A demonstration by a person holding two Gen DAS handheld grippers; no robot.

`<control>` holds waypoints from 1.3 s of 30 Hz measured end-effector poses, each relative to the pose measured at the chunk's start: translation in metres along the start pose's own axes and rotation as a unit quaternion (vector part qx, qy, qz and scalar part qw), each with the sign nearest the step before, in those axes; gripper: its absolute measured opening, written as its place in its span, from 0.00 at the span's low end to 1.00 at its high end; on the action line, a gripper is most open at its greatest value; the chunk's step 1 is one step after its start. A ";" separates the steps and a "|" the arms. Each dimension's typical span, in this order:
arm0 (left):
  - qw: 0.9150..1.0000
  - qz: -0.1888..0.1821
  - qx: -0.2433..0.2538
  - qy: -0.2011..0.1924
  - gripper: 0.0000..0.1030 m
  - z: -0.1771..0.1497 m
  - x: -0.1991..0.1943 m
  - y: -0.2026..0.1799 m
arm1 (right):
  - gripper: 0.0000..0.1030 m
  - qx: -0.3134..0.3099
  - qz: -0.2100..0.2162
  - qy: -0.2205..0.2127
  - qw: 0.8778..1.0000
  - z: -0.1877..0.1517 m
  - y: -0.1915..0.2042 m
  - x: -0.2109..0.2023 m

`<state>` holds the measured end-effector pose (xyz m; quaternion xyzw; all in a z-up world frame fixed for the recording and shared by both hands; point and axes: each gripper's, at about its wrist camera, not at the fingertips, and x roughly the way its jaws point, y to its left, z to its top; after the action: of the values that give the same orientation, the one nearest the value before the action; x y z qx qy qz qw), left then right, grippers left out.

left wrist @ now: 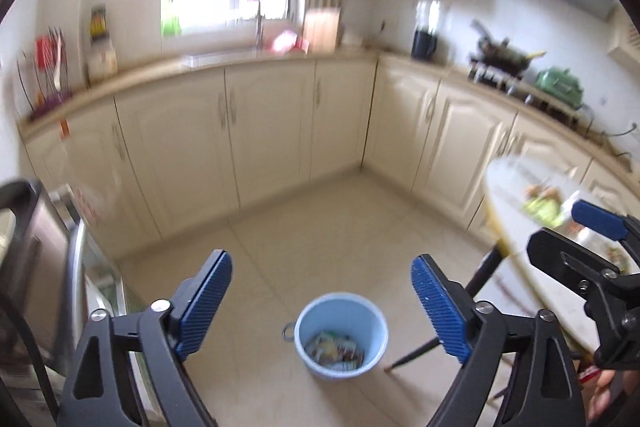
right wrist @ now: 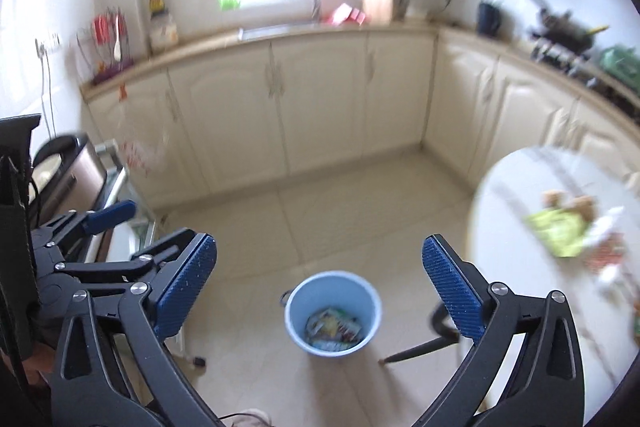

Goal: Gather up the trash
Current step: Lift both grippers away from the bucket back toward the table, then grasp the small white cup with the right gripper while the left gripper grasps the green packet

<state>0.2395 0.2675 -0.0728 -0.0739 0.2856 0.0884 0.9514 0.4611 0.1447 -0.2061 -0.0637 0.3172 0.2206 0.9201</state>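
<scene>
A light blue bin [left wrist: 341,334] stands on the tiled floor and holds several wrappers [left wrist: 335,347]; it also shows in the right wrist view [right wrist: 333,311]. My left gripper [left wrist: 322,301] is open and empty, high above the bin. My right gripper [right wrist: 320,281] is open and empty, also above the bin; it shows at the right edge of the left wrist view [left wrist: 592,239]. More trash, a green wrapper [right wrist: 558,227] and white scraps, lies on the round white table [right wrist: 516,195] to the right.
Cream kitchen cabinets [left wrist: 264,123] run along the back and right walls under a cluttered counter. A steel appliance on a stand [right wrist: 76,179] is at the left. The table's dark legs [right wrist: 416,347] stand beside the bin.
</scene>
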 end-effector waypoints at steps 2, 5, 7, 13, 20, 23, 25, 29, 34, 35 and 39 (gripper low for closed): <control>0.999 -0.004 0.009 -0.036 0.91 0.002 -0.034 -0.018 | 1.00 0.005 -0.018 -0.024 1.000 0.003 -0.006 -0.038; 0.997 -0.022 0.018 -0.076 0.98 -0.016 -0.069 -0.052 | 1.00 0.005 -0.048 -0.066 0.997 0.002 -0.011 -0.101; 0.994 -0.035 0.021 -0.100 0.99 -0.028 -0.094 -0.071 | 1.00 0.007 -0.060 -0.089 0.994 0.000 -0.017 -0.139; 0.981 -0.080 0.050 -0.172 0.99 -0.078 -0.157 -0.111 | 1.00 0.013 -0.111 -0.155 0.982 -0.004 -0.025 -0.239; 0.961 -0.125 0.071 -0.237 0.99 -0.127 -0.207 -0.109 | 1.00 0.018 -0.162 -0.209 0.964 -0.013 -0.026 -0.322; 0.954 -0.131 0.079 -0.257 0.99 -0.151 -0.227 -0.092 | 1.00 0.020 -0.181 -0.227 0.957 -0.017 -0.027 -0.352; 0.949 -0.137 0.080 -0.274 0.99 -0.166 -0.233 -0.087 | 1.00 0.021 -0.190 -0.236 0.953 -0.018 -0.031 -0.366; 0.943 -0.152 0.083 -0.284 0.99 -0.189 -0.227 -0.086 | 1.00 0.029 -0.206 -0.249 0.946 -0.021 -0.039 -0.385; 0.943 -0.157 0.096 -0.277 0.99 -0.195 -0.212 -0.094 | 1.00 0.045 -0.223 -0.248 0.941 -0.026 -0.059 -0.393; 0.944 -0.158 0.097 -0.272 0.99 -0.187 -0.208 -0.098 | 1.00 0.050 -0.229 -0.245 0.941 -0.027 -0.065 -0.392; 0.949 -0.161 0.104 -0.249 0.99 -0.152 -0.182 -0.128 | 1.00 0.069 -0.242 -0.232 0.940 -0.034 -0.093 -0.384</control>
<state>0.0363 0.0907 -0.0854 0.0053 0.0311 -0.0808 0.9962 0.2146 -0.0875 0.0002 -0.0223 0.0846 -0.0222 0.9959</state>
